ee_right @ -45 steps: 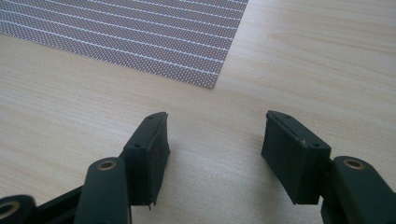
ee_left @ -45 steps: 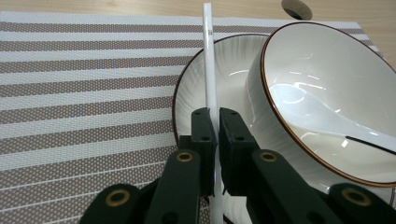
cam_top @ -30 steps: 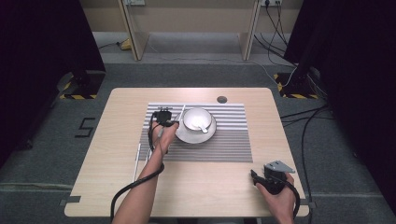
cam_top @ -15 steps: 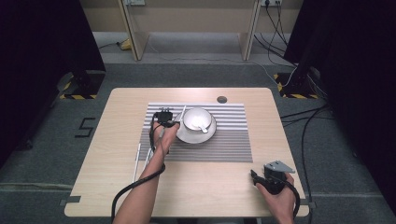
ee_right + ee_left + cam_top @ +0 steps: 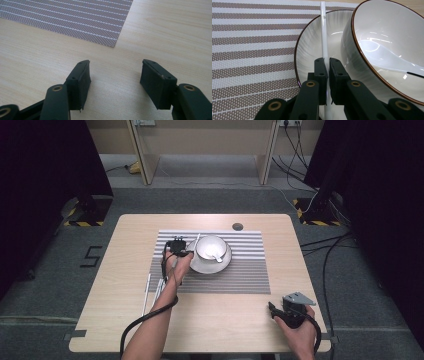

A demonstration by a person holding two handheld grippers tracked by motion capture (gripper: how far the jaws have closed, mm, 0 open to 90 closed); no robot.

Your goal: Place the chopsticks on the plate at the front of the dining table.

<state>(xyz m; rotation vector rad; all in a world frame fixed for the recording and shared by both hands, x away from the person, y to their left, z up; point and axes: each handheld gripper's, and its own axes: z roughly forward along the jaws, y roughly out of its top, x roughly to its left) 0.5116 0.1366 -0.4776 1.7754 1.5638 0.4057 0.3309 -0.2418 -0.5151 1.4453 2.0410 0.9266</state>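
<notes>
No shift; chopstick (image 5: pixel 323 30) pointing away

Bowl (image 5: pixel 212 247): one
Saucer (image 5: pixel 199 265): one
Spoon (image 5: pixel 217 255): one
Striped placemat (image 5: pixel 240 275): one
White chopsticks: one in the left gripper (image 5: pixel 326 65), others on desk (image 5: pixel 151 287), number unclear
Grippers: two

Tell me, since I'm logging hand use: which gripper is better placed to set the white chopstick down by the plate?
Left: its fingers already clamp the white chopstick over the plate.
</notes>
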